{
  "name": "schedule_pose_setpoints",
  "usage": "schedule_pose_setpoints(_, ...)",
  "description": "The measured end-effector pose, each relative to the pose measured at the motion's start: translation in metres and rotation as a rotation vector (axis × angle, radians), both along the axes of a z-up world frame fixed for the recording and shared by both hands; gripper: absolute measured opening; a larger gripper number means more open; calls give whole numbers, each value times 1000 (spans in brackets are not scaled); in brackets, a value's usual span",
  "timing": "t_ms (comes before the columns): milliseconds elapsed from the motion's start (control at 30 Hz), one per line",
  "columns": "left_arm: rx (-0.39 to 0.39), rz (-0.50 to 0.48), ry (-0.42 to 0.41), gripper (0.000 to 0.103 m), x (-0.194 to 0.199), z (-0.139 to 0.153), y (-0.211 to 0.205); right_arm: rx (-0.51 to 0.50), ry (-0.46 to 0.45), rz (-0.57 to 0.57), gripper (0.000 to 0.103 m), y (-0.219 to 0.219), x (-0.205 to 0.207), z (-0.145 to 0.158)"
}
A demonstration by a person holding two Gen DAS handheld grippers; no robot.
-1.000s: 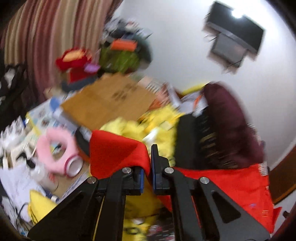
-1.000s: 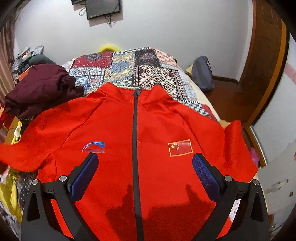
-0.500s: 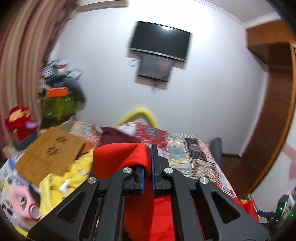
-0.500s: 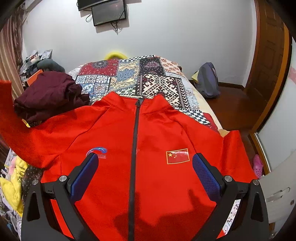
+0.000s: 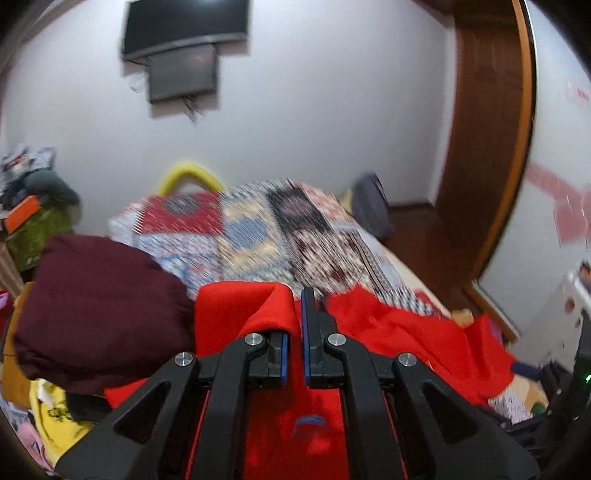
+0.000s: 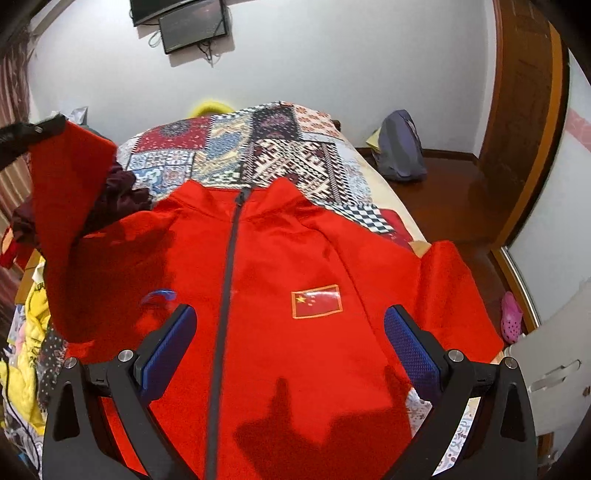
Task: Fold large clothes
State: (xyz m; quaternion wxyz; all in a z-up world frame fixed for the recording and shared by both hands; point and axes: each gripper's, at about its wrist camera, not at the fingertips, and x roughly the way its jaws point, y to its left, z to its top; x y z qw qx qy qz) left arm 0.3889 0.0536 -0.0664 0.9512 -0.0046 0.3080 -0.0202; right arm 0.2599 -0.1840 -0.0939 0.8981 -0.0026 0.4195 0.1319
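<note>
A red zip-up jacket [image 6: 280, 266] with a flag patch lies face up on the patchwork bedspread [image 6: 280, 147]. My left gripper [image 5: 294, 332] is shut on the cuff of the jacket's left sleeve [image 5: 243, 310]. In the right wrist view that sleeve [image 6: 70, 206] is lifted high at the left edge, with the left gripper's black frame at its top. My right gripper [image 6: 288, 339] hovers open above the jacket's lower front, nothing between its fingers.
A dark maroon garment [image 5: 92, 306] is piled at the bed's left side, with yellow clothes [image 6: 22, 369] and clutter beyond it. A grey-blue bag [image 6: 400, 147] sits on the floor by the wooden door frame [image 6: 524, 122]. Two screens [image 6: 184, 18] hang on the far wall.
The left gripper has swung right and upward with the sleeve cuff, lifting the sleeve over the jacket's left side. The right gripper has shifted slightly closer over the jacket's front.
</note>
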Motion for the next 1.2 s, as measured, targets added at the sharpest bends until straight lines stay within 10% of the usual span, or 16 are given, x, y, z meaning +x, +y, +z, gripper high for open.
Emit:
schedule_pose_setpoints(467, 56, -265, 434, 7, 23, -152, -98, -63, 78, -30, 101, -27, 12, -32)
schedule_pose_setpoints(567, 80, -294, 487, 23, 11, -166, -104, -75, 85, -24, 101, -27, 10, -35)
schedule_pose_setpoints(767, 81, -320, 476, 57, -28, -152, -99, -101, 73, -2, 101, -24, 5, -31)
schedule_pose_setpoints(1200, 138, -51, 323, 76, -92, -87, 37, -135, 8, 151, 101, 36, 2, -10)
